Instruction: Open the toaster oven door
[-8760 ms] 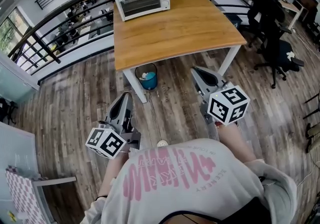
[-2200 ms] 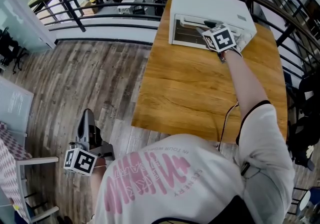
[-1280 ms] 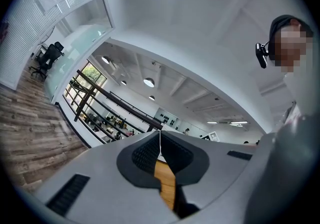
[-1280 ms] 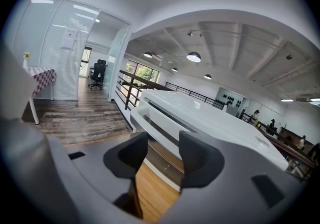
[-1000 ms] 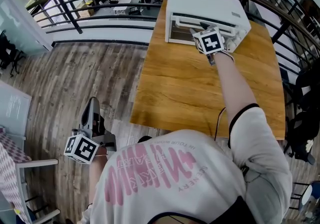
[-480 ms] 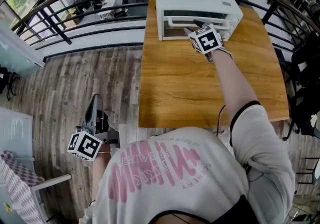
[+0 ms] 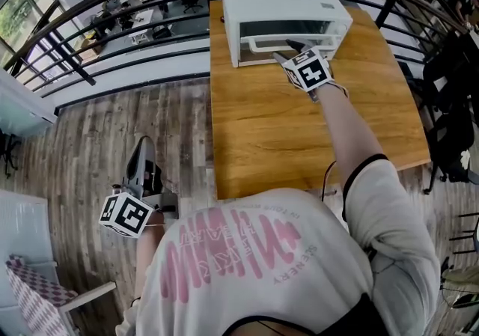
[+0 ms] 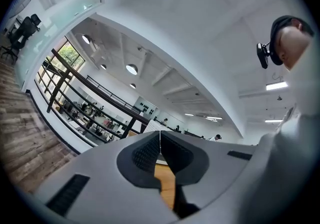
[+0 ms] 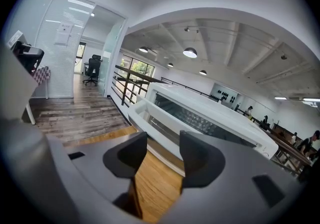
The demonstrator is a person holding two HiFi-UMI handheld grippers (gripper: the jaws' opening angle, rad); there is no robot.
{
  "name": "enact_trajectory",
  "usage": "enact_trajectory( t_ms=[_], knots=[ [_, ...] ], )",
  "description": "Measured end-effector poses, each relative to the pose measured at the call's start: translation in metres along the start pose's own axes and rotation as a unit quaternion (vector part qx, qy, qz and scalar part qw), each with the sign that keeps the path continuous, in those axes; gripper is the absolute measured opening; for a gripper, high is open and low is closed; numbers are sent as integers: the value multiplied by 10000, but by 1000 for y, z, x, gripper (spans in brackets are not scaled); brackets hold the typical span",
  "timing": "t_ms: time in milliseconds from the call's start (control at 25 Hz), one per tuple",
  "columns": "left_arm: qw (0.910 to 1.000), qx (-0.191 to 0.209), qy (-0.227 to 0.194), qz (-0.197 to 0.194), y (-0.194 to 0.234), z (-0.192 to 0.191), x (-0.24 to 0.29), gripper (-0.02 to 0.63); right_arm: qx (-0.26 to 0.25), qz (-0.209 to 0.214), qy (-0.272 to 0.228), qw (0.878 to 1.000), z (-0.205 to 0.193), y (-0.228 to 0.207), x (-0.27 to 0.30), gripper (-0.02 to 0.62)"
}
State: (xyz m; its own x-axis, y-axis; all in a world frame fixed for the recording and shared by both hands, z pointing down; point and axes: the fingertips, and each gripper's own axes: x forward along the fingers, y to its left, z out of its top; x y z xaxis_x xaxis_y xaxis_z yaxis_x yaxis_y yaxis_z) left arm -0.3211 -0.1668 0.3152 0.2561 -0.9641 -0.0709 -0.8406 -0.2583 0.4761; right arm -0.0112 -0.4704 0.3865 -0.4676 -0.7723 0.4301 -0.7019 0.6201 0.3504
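Wood-plank floor [image 7: 90, 132] fills the left of the head view, with a dark metal railing [image 7: 112, 5] curving across its top and a chequered chair [image 7: 34, 301] at the bottom-left corner. Over that floor, well apart from the table, hangs the left gripper [image 7: 141, 149], its marker cube low and its jaws pointing up the picture. In its own view the left gripper [image 8: 160, 138] has its two dark pads pressed together with nothing held between them, and only the far edge of the table and the ceiling lie beyond.

Further right stands the wooden table [image 7: 254, 125]. At its far edge, close to the railing, sits the white toaster oven [image 7: 281, 5], front towards the person. Its door looks tipped partly out at the top, with the white bar handle [image 7: 258, 44] standing off from the dark glass.

The person's right arm reaches across the tabletop, and the right gripper [image 7: 283, 57] sits just in front of that handle, near its right end. In the right gripper view the right gripper [image 9: 162, 148] has its jaws spread apart and clamps nothing: the gap between them shows bare tabletop and the door's lower edge. The toaster oven [image 9: 210, 108] stretches across just ahead, its handle [image 9: 145, 118] close beyond the left jaw's tip
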Motion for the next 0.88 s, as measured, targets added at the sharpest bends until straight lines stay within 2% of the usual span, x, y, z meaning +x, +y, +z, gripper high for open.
enact_trajectory(
  t_ms=[360, 880],
  knots=[
    [9998, -70, 96, -162, 15, 3, 8, 21, 10, -127, -158, 9998, -8, -5, -6, 201],
    [9988, -151, 195, -419, 32, -4, 12, 21, -54, -266, -134, 9995, -30, 8, -16, 206]
  ],
)
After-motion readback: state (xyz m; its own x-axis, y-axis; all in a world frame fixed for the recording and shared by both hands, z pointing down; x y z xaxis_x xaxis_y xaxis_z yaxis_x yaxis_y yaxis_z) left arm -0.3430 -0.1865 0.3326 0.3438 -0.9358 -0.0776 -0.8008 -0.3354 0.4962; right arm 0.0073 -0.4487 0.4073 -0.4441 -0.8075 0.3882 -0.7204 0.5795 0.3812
